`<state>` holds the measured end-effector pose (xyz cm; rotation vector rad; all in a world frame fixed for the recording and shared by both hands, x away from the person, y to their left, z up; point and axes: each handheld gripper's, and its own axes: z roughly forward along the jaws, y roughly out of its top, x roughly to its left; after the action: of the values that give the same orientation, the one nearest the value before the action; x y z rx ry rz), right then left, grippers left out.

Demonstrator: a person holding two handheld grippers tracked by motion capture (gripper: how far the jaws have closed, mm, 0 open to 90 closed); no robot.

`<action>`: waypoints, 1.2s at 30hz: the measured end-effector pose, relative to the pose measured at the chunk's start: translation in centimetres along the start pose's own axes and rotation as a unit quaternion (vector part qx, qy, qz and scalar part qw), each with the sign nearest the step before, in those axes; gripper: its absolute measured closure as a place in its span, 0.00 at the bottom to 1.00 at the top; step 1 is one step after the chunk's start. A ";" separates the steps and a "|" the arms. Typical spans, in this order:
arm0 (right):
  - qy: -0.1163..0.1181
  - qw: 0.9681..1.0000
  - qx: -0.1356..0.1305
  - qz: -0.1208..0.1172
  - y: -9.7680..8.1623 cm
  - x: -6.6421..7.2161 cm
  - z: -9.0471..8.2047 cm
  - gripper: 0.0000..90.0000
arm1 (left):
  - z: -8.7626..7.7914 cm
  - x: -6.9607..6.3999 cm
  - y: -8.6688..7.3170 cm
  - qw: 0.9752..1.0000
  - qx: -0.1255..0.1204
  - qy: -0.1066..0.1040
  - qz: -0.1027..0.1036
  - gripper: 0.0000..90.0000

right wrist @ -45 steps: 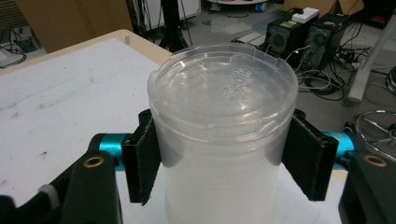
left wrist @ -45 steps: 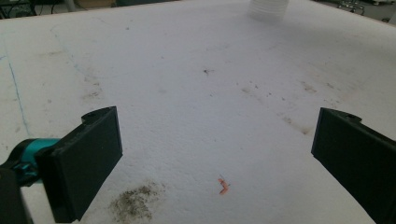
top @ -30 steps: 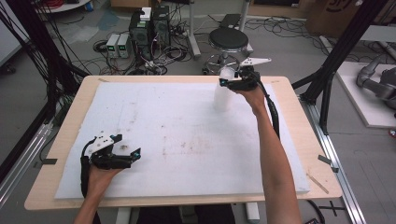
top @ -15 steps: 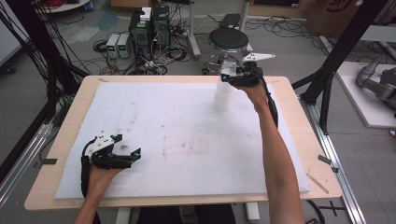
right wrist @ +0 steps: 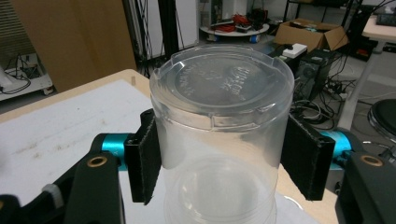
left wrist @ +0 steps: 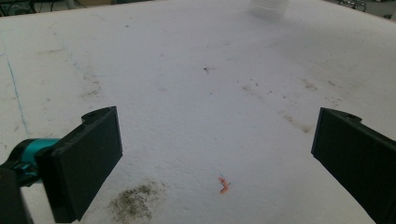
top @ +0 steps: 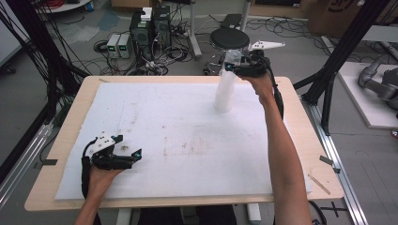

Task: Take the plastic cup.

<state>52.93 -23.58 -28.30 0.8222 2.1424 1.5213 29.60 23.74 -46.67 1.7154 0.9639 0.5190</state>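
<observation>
Two grippers are at work on the white pad [top: 187, 140] that covers the table [top: 300, 122]. Our right gripper [top: 237, 67] sits at about one o'clock, near the far edge, and its jaws clamp the top of a stack of clear cups [top: 225, 91]. In the right gripper view the pads press both sides of the top cup [right wrist: 222, 140], which is upside down with its base uppermost, and another cup shows through its wall. The stack [left wrist: 267, 8] stands upright, its foot on the pad, apart from the far edge.

Our left gripper [top: 133, 154] rests low at about seven o'clock, well apart from the stack, with its jaws spread wide and nothing between them. Under them we see a dark smudge [left wrist: 133, 203] and a small red scrap [left wrist: 223, 185] on the pad, and fainter brown marks [top: 187, 145] near the middle.

Nothing stands between the two grippers on the pad. Beyond the far edge, at twelve o'clock, we see a black stool [top: 229, 39] just behind the right gripper, computer towers [top: 151, 26] with tangled cables [top: 173, 51] at eleven, and a black frame leg [top: 335, 70] at two.
</observation>
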 end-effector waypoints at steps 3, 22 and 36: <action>-0.001 1.000 -0.002 -0.005 0.7 0.1 -0.2 0.40 | 0.0 0.0 0.0 1.000 0.000 -0.001 0.001 0.02; 0.000 1.000 -0.005 -0.002 2.7 0.7 -1.9 0.41 | -0.1 0.0 0.0 1.000 0.000 -0.002 0.001 0.02; 0.044 0.999 -0.005 -0.006 2.4 5.4 -5.0 0.42 | 0.0 0.0 0.0 1.000 0.002 -0.004 0.003 0.02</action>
<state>46.40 -23.01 -24.23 0.7502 2.1957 1.5883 29.60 23.69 -46.66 1.7240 0.9547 0.5148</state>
